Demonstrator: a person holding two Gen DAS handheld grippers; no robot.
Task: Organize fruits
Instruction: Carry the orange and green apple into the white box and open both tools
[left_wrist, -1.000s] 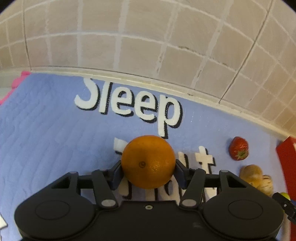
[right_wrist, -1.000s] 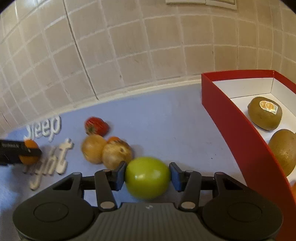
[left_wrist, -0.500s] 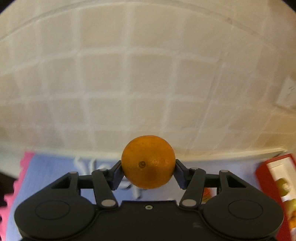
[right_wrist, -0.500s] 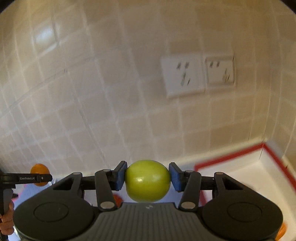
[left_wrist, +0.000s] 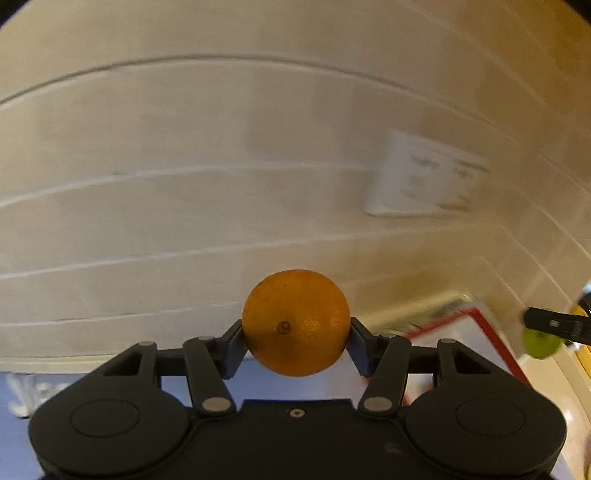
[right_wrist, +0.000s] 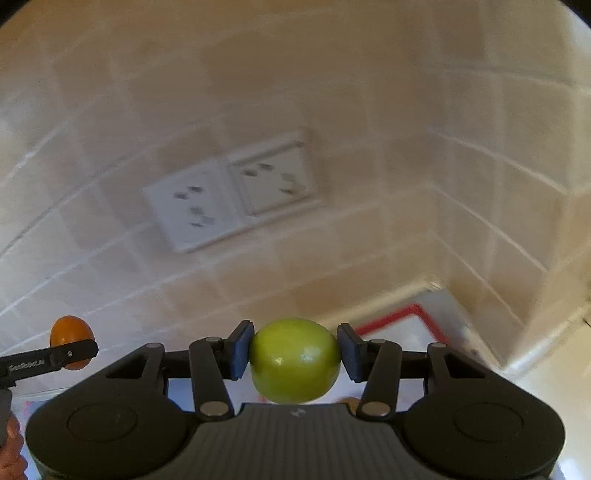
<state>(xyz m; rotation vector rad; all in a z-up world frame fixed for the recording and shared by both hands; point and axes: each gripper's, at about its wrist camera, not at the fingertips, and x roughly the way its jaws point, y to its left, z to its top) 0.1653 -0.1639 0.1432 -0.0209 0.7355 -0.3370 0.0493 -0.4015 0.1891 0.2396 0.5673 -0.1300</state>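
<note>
My left gripper (left_wrist: 296, 332) is shut on an orange (left_wrist: 296, 322) and holds it high, in front of the tiled wall. My right gripper (right_wrist: 294, 349) is shut on a green apple (right_wrist: 294, 360), also lifted. The red-rimmed white box (left_wrist: 476, 332) lies low right in the left wrist view; its far corner (right_wrist: 413, 321) shows behind the apple in the right wrist view. The right gripper with the apple (left_wrist: 541, 341) shows at the right edge of the left view. The left gripper's orange (right_wrist: 71, 334) shows at the left of the right view.
A beige tiled wall fills both views, with a double white wall socket (right_wrist: 229, 197) on it, also in the left wrist view (left_wrist: 424, 181). A strip of the blue mat (left_wrist: 288, 386) with white letters shows below the left gripper. The wall turns a corner (right_wrist: 443, 258) at the right.
Both grippers have lifted off the blue mat with their fruit and swung right toward the red box; the views went from the mat to the wall. Both holds are unchanged.
</note>
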